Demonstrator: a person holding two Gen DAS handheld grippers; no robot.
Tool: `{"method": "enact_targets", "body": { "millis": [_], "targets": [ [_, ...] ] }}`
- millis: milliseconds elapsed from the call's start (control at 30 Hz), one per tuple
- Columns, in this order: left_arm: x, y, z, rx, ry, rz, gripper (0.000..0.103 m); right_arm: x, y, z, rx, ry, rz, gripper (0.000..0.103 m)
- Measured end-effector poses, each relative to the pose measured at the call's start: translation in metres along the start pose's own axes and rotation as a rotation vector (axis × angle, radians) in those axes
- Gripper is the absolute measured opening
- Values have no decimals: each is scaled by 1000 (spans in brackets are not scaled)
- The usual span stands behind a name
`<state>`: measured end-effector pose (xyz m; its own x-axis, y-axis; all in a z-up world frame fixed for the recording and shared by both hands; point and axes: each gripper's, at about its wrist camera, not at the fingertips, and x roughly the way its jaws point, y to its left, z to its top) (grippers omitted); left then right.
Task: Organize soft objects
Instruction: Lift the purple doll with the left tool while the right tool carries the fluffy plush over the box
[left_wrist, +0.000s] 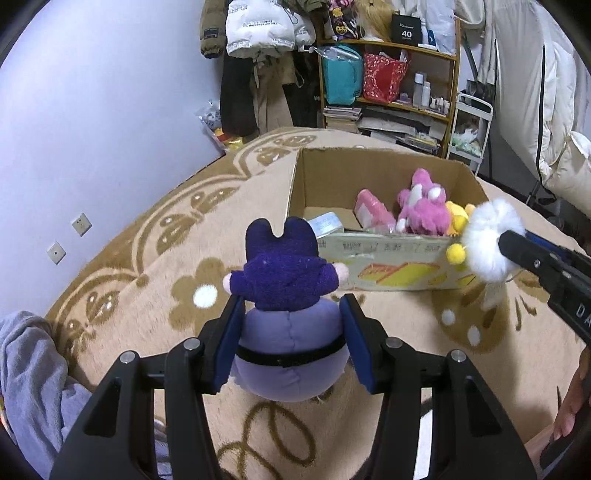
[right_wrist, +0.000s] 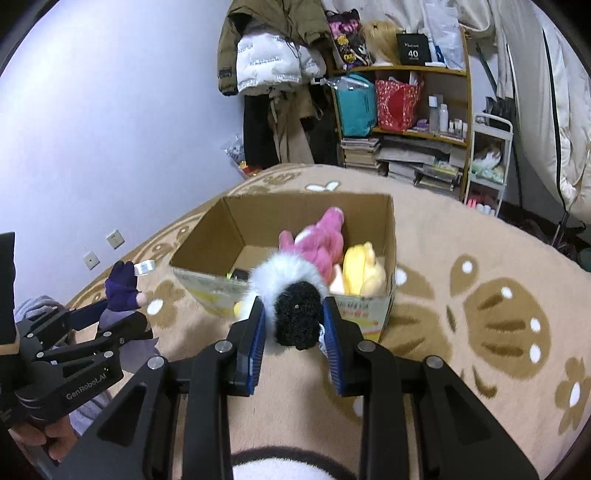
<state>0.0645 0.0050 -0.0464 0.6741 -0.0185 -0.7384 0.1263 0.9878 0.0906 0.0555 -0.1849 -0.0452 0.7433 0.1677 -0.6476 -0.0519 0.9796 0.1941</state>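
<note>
My left gripper is shut on a purple plush doll with a dark hood and lilac body, held above the blanket just short of the cardboard box. It also shows in the right wrist view. My right gripper is shut on a white and black fluffy plush at the box's near wall; in the left wrist view this plush hangs at the box's right corner. In the box lie a pink plush and a yellow plush.
A beige flowered blanket covers the bed. A grey garment lies at the left. Behind stand a wooden shelf with bags and bottles, hanging coats, and a white cart. A tape roll sits at the box's left corner.
</note>
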Motion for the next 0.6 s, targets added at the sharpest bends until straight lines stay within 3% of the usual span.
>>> {"method": "enact_targets", "body": {
  "millis": [300, 600],
  "targets": [
    [4, 4, 21, -4, -37, 5, 51, -10, -1, 29, -19, -61, -28, 31],
    [6, 3, 48, -6, -70, 21, 52, -3, 1, 61, -83, -119, -112, 31]
  ]
}}
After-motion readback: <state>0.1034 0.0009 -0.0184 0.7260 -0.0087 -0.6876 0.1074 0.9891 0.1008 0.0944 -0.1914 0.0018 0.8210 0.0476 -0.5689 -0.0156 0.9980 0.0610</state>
